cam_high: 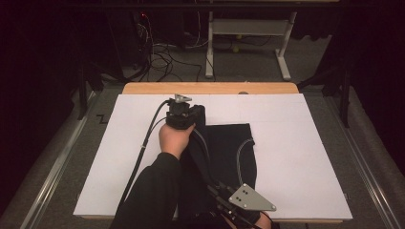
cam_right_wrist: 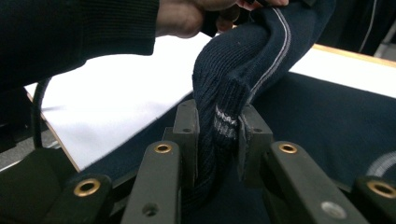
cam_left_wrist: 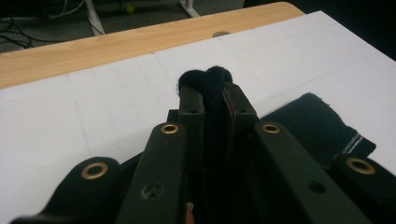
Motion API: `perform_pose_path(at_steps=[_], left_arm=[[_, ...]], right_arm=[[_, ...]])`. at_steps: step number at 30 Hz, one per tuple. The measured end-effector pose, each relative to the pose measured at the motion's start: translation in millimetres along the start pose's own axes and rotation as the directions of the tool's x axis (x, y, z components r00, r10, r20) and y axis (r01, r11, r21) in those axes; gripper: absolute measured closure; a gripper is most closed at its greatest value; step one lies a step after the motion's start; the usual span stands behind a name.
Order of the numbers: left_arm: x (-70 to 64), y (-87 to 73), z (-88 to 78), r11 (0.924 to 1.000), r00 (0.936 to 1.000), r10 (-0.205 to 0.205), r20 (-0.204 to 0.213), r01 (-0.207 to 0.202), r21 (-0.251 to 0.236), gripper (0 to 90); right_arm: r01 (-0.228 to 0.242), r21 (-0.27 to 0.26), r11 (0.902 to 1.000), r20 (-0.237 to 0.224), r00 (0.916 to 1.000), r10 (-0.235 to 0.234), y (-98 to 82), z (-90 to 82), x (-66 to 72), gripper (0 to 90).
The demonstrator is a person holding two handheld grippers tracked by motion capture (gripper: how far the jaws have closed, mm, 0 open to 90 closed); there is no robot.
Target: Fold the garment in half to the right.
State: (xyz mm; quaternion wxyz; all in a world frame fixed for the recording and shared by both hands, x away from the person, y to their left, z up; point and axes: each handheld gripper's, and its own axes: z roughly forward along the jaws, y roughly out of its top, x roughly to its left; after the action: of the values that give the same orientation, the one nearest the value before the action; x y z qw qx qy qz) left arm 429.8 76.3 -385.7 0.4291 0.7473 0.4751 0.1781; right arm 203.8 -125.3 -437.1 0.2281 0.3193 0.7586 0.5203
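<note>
Lying across the lower middle of the high view, a dark garment [cam_high: 229,157] with pale stripes spreads over the white sheet [cam_high: 296,157] that covers the counter [cam_high: 210,88]. At the bottom edge of that frame the right hand-held gripper [cam_high: 224,195], topped by its grey three-cornered plate, sits low over the garment's near part; in its own view both jaws are pressed on a ribbed, striped fold of the cloth. Higher up, near the frame's centre, the left hand [cam_high: 174,138] reaches forward from a dark sleeve [cam_high: 153,191], wrapped around the left hand-held gripper [cam_high: 184,114], whose cable trails back down the left side. Its jaws are clamped on a bunched edge of the garment, lifted off the sheet. Beyond the counter's wooden far rim, at the top of the frame, stand a white table frame [cam_high: 248,28] and tangled cables [cam_high: 162,57] on the floor
</note>
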Motion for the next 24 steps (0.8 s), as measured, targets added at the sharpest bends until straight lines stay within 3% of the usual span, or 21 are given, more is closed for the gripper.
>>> perform_pose_path(at_steps=[10, 17, 24], left_arm=[[-19.9, -5.1, 23.9, 0.9994, 0.9999, -0.003, 0.016, 0.002, 0.035, 76.3], [-31.8, -6.0, 28.9, 0.9996, 0.9989, 0.003, 0.046, -0.004, 0.027, 76.1], [-43.9, -4.8, 33.5, 0.9996, 0.9979, 0.013, 0.063, -0.015, 0.024, 76.1]], right_arm=[[-0.036, 0.050, 0.9981, 0.031, 0.9989, 0.034, -20.6, -13.4, -18.0, 73.1], [-0.018, 0.062, 0.9979, 0.054, 0.9984, 0.015, -26.2, -20.2, -15.7, 73.0], [-0.035, 0.072, 0.9968, 0.066, 0.9974, 0.030, -30.8, -26.7, -16.1, 72.1]])
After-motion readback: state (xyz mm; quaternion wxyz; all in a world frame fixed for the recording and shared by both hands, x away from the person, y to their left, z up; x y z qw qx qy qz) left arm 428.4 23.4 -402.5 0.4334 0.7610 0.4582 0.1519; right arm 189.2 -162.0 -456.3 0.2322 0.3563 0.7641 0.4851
